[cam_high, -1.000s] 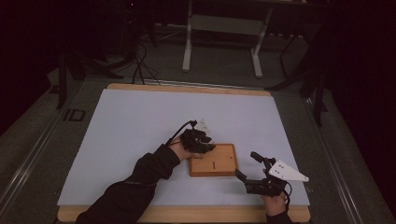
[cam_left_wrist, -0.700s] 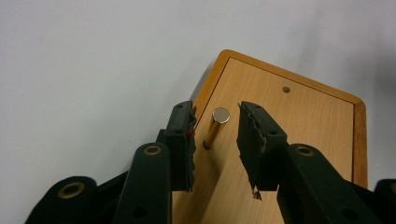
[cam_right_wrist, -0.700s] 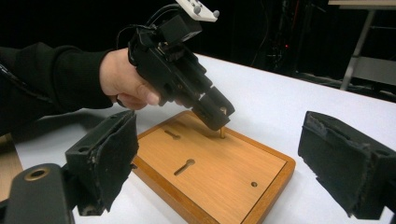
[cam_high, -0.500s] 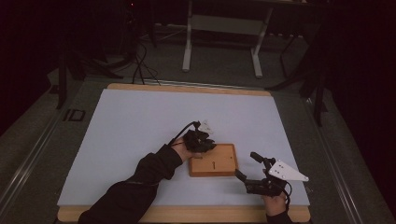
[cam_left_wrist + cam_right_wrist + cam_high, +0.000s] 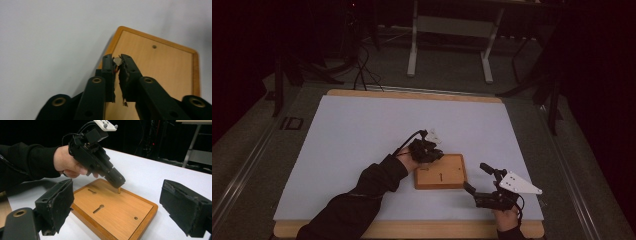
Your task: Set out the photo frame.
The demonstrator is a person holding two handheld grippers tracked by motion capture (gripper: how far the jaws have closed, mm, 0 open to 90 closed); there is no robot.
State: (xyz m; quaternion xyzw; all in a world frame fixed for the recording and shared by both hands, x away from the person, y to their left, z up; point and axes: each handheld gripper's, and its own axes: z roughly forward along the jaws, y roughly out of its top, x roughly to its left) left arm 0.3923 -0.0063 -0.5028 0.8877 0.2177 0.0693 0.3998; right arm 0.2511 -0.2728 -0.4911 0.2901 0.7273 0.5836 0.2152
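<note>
Metal peg (image 5: 117, 60), round-headed, pinched by left gripper (image 5: 116, 65) over wooden board (image 5: 162, 67).

The high view is dim, its surroundings nearly black (gripper views brighter); near jaws blur slightly.

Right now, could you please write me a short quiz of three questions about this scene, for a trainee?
1. True or false: the left gripper grips a small metal peg over the wooden board.
2. The right gripper is: A) open, B) shut on the board.
3. What colour is the table cover under the board?

Key:
1. True; its fingers have just been closing on the peg.
2. A.
3. Pale, greyish white.
</note>
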